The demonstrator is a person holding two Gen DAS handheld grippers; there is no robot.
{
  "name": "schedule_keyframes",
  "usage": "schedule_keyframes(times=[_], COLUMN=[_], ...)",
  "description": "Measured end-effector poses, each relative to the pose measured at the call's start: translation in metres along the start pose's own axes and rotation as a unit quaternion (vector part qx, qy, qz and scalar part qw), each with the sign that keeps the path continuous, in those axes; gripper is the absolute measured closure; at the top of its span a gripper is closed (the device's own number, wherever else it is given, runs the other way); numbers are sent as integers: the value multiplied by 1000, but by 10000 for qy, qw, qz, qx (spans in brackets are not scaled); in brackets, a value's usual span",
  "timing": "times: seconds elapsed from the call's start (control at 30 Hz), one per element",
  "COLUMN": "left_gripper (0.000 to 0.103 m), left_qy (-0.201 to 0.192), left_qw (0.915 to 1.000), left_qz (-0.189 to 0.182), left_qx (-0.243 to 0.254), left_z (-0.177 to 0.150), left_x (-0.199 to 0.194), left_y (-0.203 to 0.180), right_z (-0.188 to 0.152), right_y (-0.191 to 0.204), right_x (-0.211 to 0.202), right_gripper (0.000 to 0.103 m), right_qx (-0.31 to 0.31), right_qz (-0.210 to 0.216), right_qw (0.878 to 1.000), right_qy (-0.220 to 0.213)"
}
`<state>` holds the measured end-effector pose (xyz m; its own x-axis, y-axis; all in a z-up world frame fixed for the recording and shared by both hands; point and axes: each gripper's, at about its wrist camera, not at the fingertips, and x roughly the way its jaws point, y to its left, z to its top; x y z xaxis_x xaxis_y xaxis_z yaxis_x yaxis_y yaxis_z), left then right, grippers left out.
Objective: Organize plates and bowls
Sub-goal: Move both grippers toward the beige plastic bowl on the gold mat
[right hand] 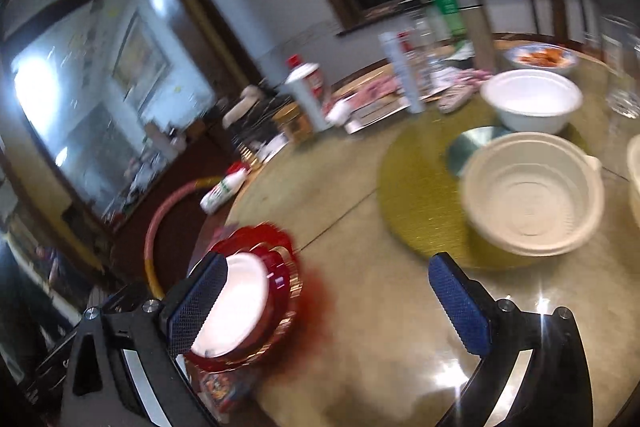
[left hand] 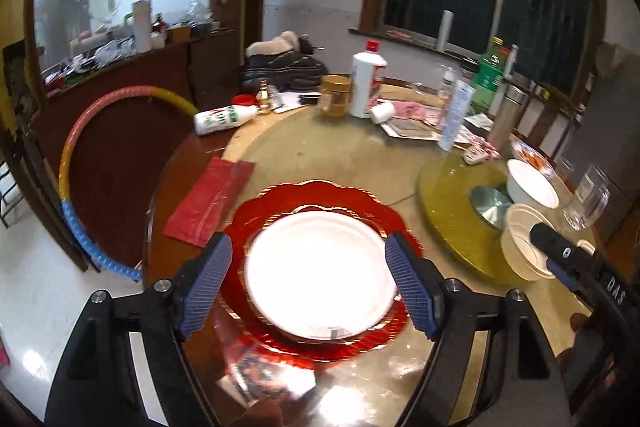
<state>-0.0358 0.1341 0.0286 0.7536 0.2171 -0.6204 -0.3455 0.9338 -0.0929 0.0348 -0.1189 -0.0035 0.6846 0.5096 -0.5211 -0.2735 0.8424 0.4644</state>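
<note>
Left hand-held gripper (left hand: 308, 287) wide open, empty, above white plate (left hand: 320, 275).

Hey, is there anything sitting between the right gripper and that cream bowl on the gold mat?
Nothing visible. The right gripper is open over bare table, and the cream bowl sits just beyond its fingers on the gold mat.

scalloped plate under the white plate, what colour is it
Red with a thin gold edge: the scalloped plate under the white plate. Clearest in the left wrist view.

Both claws, left (left hand: 308, 285) and right (right hand: 328, 307), point slightly downward with jaws spread wide, gripping nothing.
</note>
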Motion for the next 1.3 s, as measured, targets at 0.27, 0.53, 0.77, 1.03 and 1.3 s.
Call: schedule_keyframes(times=[0.27, 0.53, 0.77, 1.03, 1.3], left_gripper=[24, 24, 24, 24, 24], left_qy=[207, 495, 744, 989, 1243], left_qw=[9968, 9913, 9879, 9841, 9804], left_qz=[-442, -548, -516, -582, -707], left_qx=[629, 1086, 1258, 1354, 1352], left_z=[-11, -24, -28, -29, -26], left_x=[6, 21, 42, 63, 82], left_y=[-65, -117, -143, -168, -184], right_z=[24, 19, 18, 17, 15], right_y=[-68, -125, -146, -166, -187], right_x=[-26, -31, -29, -32, -34], right_gripper=[1, 0, 0, 0, 0], right_qx=[663, 1179, 1370, 1726, 2114], right_qz=[-378, -527, -435, -457, -558], right_qw=[9962, 9907, 9884, 9825, 9746], right_qy=[-419, -430, -487, -527, -485])
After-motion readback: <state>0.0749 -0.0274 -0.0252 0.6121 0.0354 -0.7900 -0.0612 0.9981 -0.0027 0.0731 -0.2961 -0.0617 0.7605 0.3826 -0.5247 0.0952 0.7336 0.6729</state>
